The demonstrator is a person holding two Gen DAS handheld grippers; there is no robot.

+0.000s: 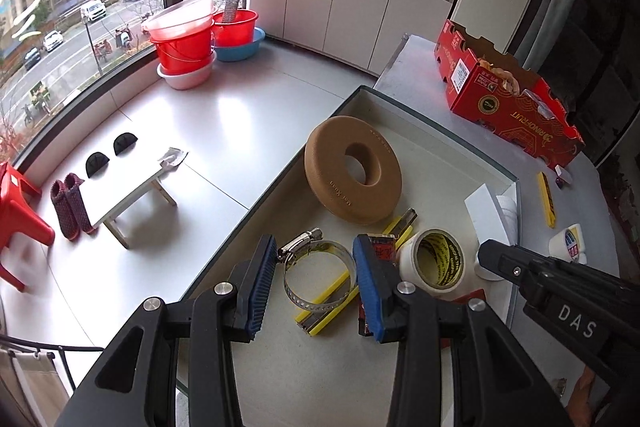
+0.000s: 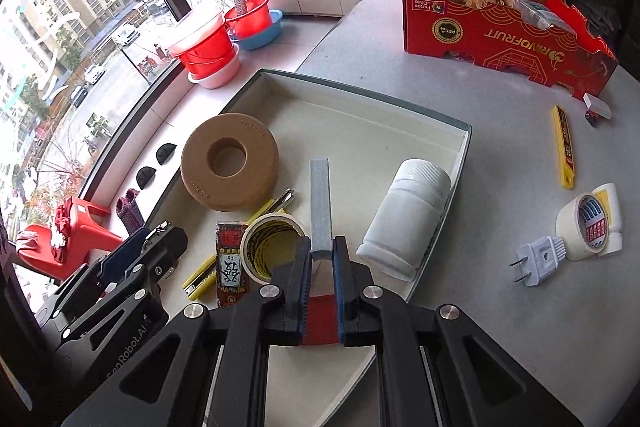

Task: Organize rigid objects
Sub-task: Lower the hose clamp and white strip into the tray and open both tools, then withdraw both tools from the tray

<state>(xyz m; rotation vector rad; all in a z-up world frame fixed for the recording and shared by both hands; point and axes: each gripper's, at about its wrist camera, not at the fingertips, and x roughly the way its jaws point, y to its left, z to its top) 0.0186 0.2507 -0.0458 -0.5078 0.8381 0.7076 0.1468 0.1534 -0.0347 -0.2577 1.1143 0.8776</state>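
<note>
1. The right gripper (image 2: 321, 259) has its fingers clenched on a flat grey strip (image 2: 320, 203) with a red lower end; the pads hide the strip's middle, so what the object is stays unclear.
2. The left gripper (image 1: 316, 283) hangs with its blue ribbed fingers (image 1: 262, 283) released and spread, above a metal hose clamp (image 1: 320, 273); whether they touch it cannot be told.
3. The clamp is a perforated steel band lying across a yellow utility knife (image 1: 326, 301), which is partly covered.
4. Just beside it stands a roll of tape (image 1: 434, 261) with yellow printed lining, and a small red printed box (image 2: 230, 263), partly hidden behind a left finger.
5. A tan foam-like ring (image 1: 352, 171) with a round hole lies farther in.
6. A smooth white plastic bottle (image 2: 408, 219) leans on the shallow tray's rim (image 2: 456, 187).
7. All these sit in the tray on the grey worktop (image 2: 400, 75).
</note>
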